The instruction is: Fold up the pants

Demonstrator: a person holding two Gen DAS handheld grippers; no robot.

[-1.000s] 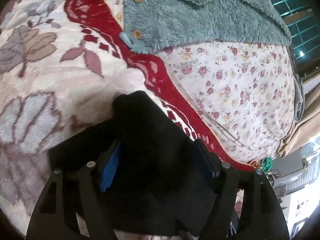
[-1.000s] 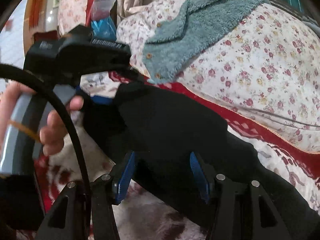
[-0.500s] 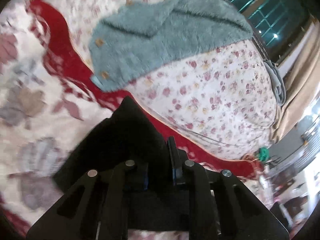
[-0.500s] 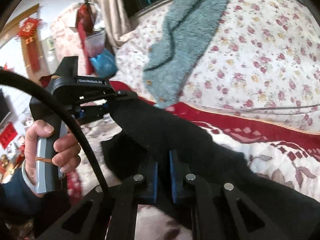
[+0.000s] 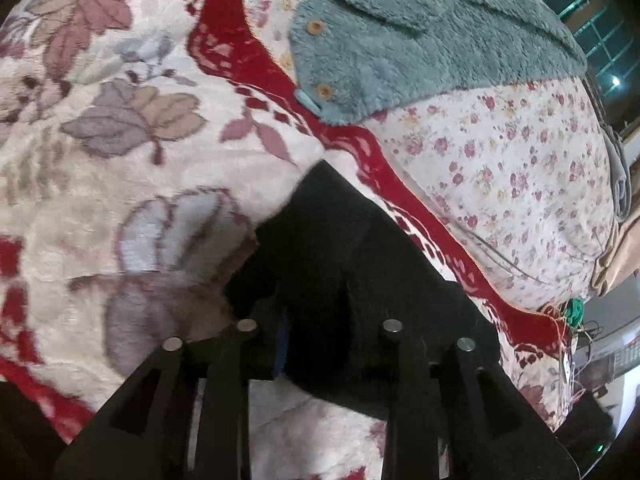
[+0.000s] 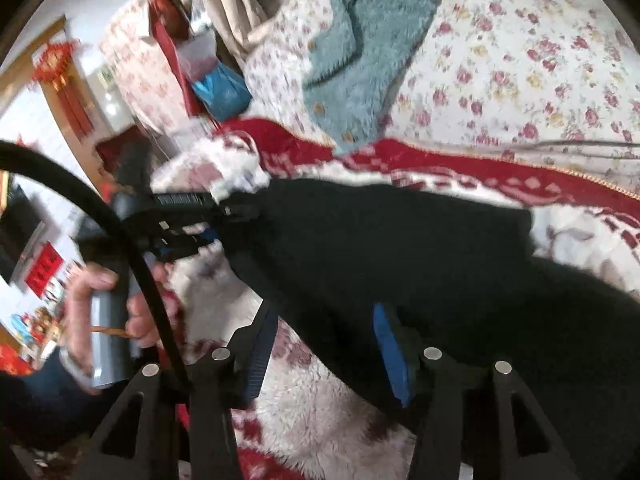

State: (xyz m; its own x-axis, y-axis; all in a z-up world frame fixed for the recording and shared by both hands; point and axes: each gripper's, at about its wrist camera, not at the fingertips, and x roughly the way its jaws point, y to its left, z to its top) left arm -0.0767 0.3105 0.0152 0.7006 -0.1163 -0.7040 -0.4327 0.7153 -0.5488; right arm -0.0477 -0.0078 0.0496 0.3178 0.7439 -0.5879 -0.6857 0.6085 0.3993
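Left gripper (image 5: 316,316): jaws opening, at a middling gap, black pants (image 5: 344,264) bunched between them. I cannot tell from its own view whether the pads press the cloth, since dark fabric hides the tips. In the right wrist view this gripper (image 6: 216,228) sits at the pants' far-left end, with a person's hand (image 6: 100,312) on its grey handle.

Right gripper (image 6: 324,344): jaws opening, about half wide, both blue pads (image 6: 390,348) visible. The near edge of the pants (image 6: 400,248) lies in the gap. The right pad touches the cloth and the left pad looks clear of it, so I read no firm grip.

Pants: one pair, black, on the plush floral blanket (image 5: 120,184) of the bed, lying toward the blanket's red border (image 5: 384,168). I judge the long axis to run across the right view, from the left gripper's end out toward the lower right edge of that view. The fabric lies directly ahead of both grippers; the left one has the end, the right one a point further along the same edge.

Other items counted: one teal fleece garment (image 5: 420,44) with wooden buttons, well apart from the pants, on one small-flowered quilt (image 5: 500,168); one blue bag (image 6: 222,90) beyond the bed.

Next move, my judgement: it depends on both grippers re-closing on that shared edge.
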